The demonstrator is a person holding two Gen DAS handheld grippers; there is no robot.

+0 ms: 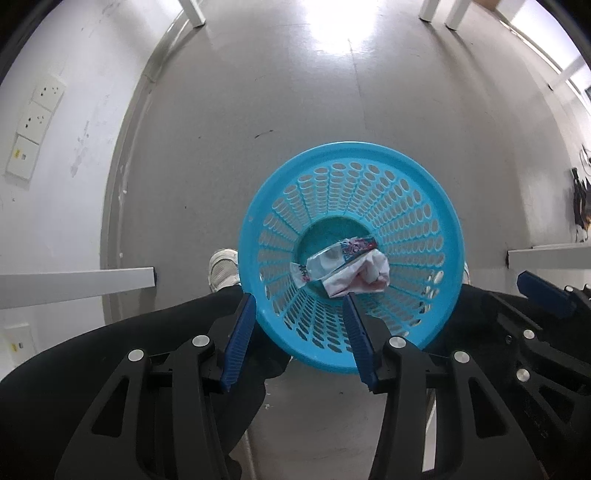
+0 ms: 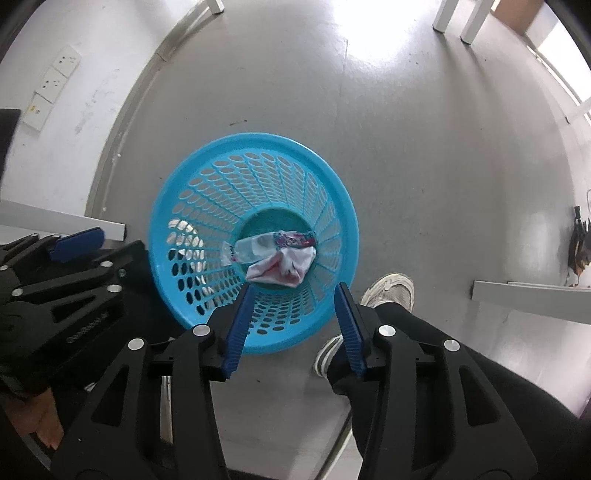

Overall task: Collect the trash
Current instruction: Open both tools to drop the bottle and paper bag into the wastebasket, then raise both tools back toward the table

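Note:
A round blue plastic basket [image 1: 351, 146] [image 2: 255, 137] with a perforated wall stands on the grey floor. At its bottom lie a clear printed wrapper [image 1: 340, 256] [image 2: 269, 243] and a crumpled white and red paper [image 1: 369, 277] [image 2: 288, 267]. My left gripper [image 1: 298, 297] hangs high over the basket's near rim, pointing down, open with nothing between its blue pads. My right gripper [image 2: 294, 286] hangs beside it over the same rim, also open and empty. Each gripper shows at the edge of the other's view: the right gripper [image 1: 546, 291] and the left gripper [image 2: 77, 240].
A person's dark-trousered legs and light shoes [image 1: 223, 269] [image 2: 391, 291] stand on either side of the basket. White table edges [image 1: 77, 284] [image 2: 532, 301] jut in from both sides. A wall with sockets [image 1: 37, 118] runs along the left, and white furniture legs [image 2: 448, 16] stand far off.

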